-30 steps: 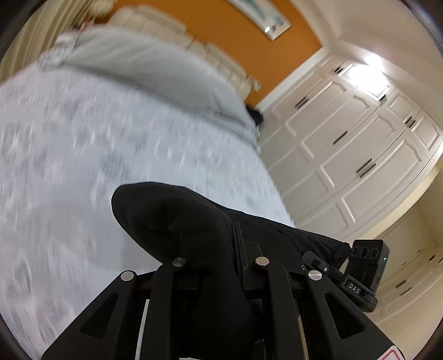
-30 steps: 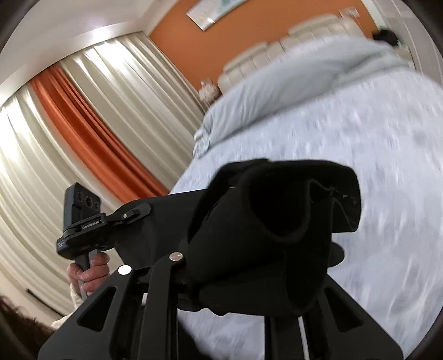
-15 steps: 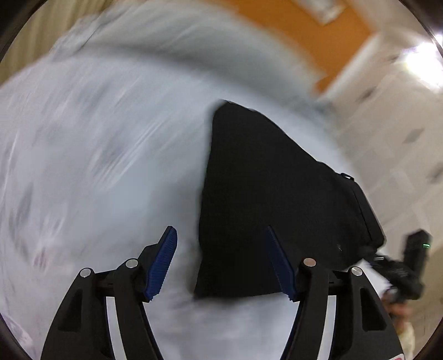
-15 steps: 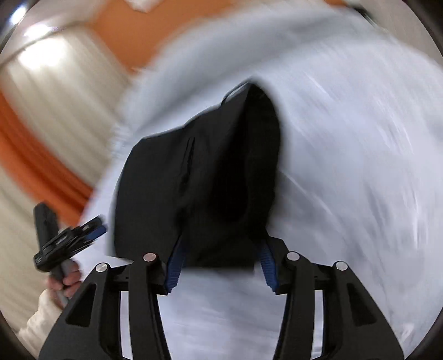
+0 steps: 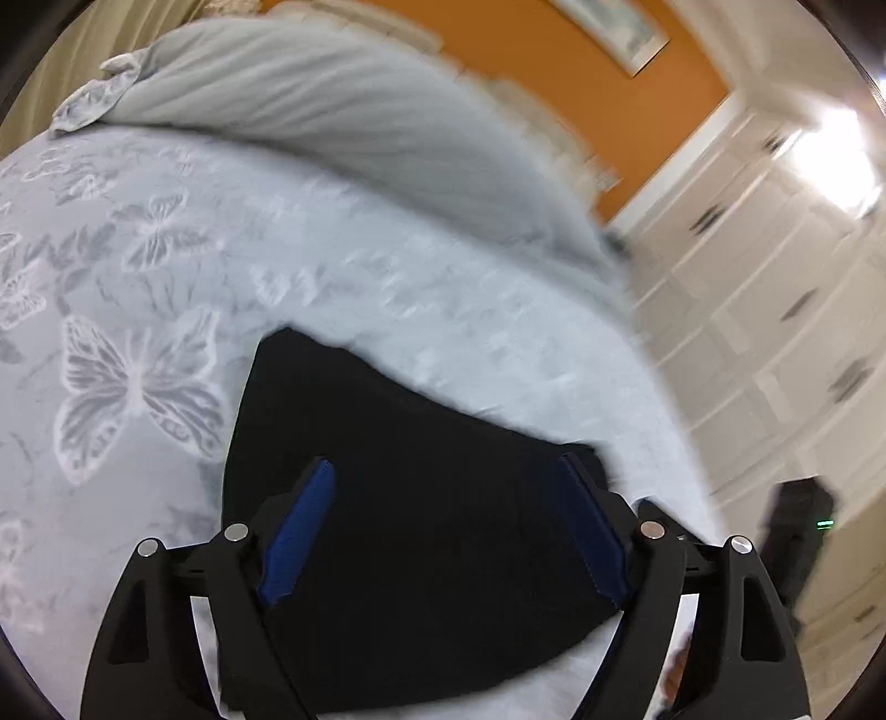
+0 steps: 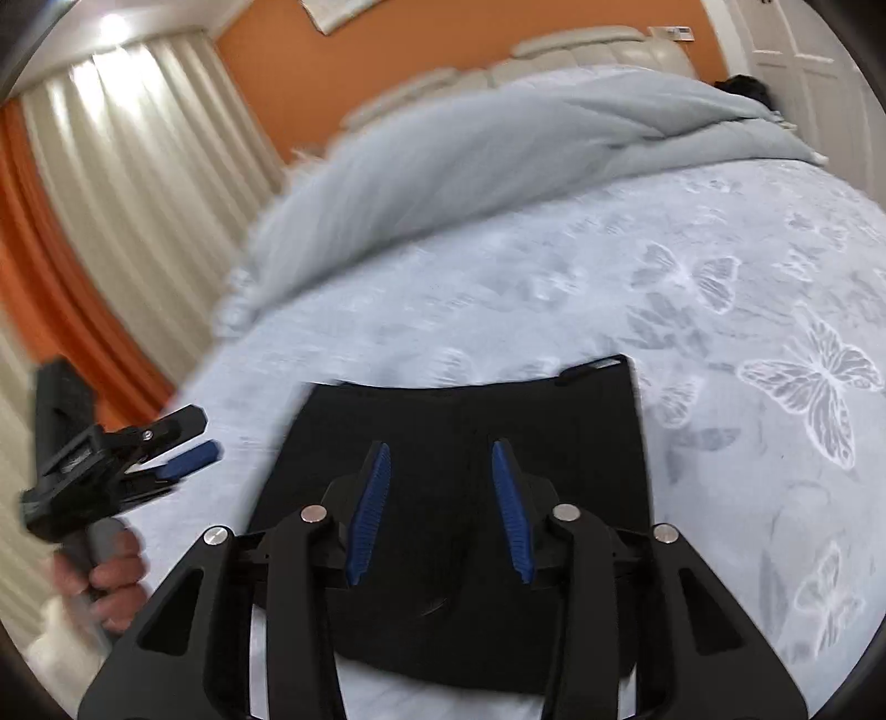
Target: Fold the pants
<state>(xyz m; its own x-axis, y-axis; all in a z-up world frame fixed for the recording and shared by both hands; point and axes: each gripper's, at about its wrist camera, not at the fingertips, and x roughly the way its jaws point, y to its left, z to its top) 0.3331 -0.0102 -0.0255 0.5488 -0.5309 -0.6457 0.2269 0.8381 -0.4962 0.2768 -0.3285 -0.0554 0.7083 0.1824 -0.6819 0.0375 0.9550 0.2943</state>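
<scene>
While the black pants (image 5: 421,531) are lying folded into a compact dark block on the pale butterfly-print bedspread (image 5: 138,288), near the bed's close edge, both grippers are hovering over them with nothing between their blue pads. Seen from the left wrist camera, the left gripper (image 5: 443,531) is holding its fingers spread wide, the pads (image 5: 299,531) framing the cloth from above without pinching it. From the right wrist camera, the right gripper (image 6: 443,509) is sitting with its jaws parted over the middle of the pants (image 6: 459,432), and a small light tag is showing at the far right corner of the fabric. Off to the left side of that view, the left gripper (image 6: 166,443) is appearing again, gripped by a hand (image 6: 105,576), beside the bed edge. Beyond the pants, a grey duvet (image 6: 498,166) is lying bunched along the head of the bed, with an orange wall (image 6: 415,50) and cream curtains (image 6: 144,155) behind, and white panelled wardrobe doors (image 5: 775,310) standing on the other side.
</scene>
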